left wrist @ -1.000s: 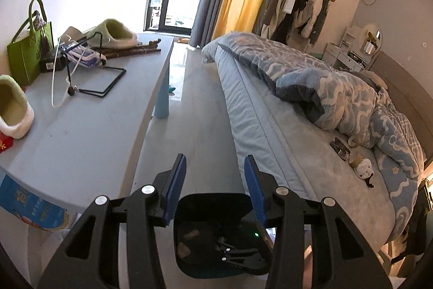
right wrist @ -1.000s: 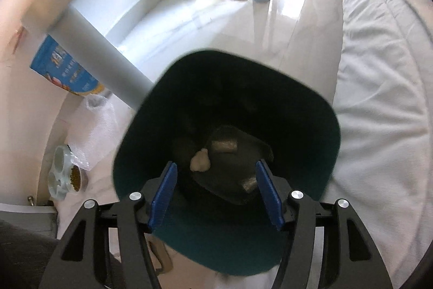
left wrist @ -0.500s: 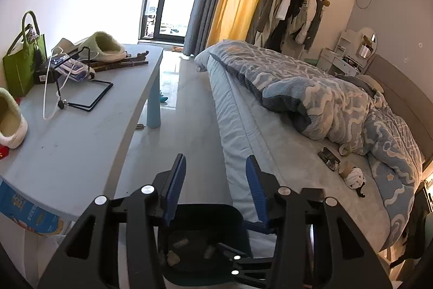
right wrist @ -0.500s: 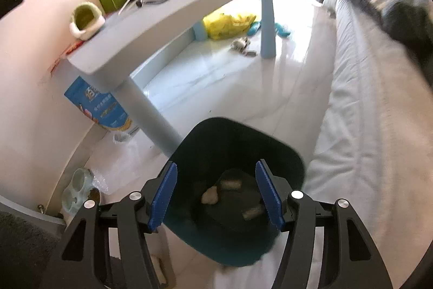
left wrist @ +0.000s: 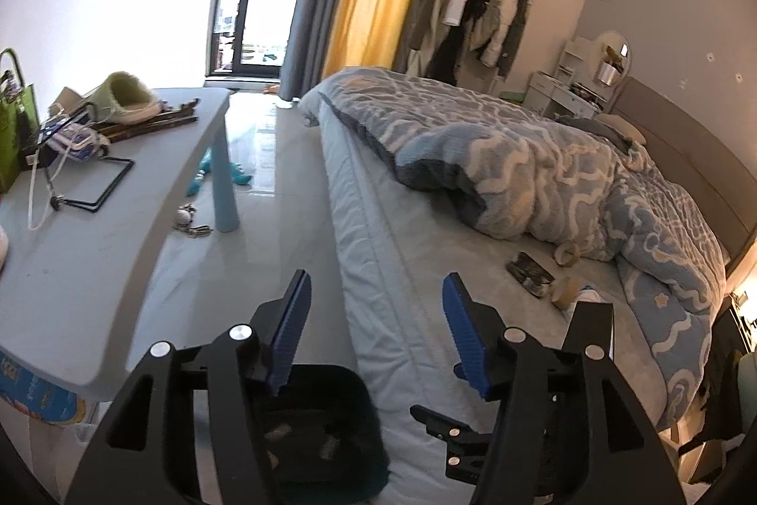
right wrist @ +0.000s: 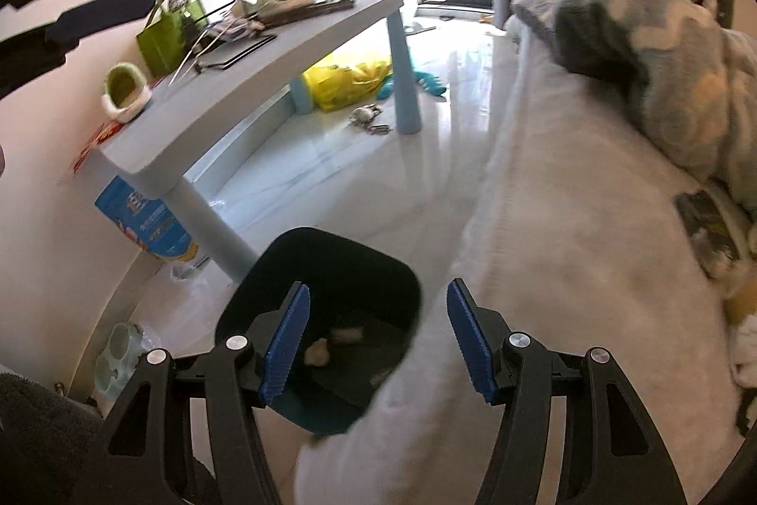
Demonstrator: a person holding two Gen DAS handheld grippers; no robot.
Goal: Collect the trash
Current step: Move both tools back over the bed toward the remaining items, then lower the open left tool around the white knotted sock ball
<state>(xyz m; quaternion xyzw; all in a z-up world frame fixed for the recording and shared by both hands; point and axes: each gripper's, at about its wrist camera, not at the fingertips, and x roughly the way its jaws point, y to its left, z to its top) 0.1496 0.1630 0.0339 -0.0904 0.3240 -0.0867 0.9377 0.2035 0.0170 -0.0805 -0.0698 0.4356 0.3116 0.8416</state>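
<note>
Our dark teal plastic trash bin (right wrist: 326,306) sits at seven o'clock beneath our empty, parted right hand-held gripper (right wrist: 378,334); it looked nearer before. Left hand-held gripper (left wrist: 376,330) opening, empty.

Pale bed (left wrist: 426,315) bearing rumpled blue quilt (left wrist: 544,155), dark wrapper (left wrist: 530,274), tape rolls (left wrist: 567,254), floor (right wrist: 378,183) under dark bin (right wrist: 331,268)

Green bag (left wrist: 14,126) cut by left-wrist frame edge. Bin (left wrist: 326,434) partly hidden behind gripper frame. Bed items (right wrist: 709,230) motion-blurred (type indeterminable).
</note>
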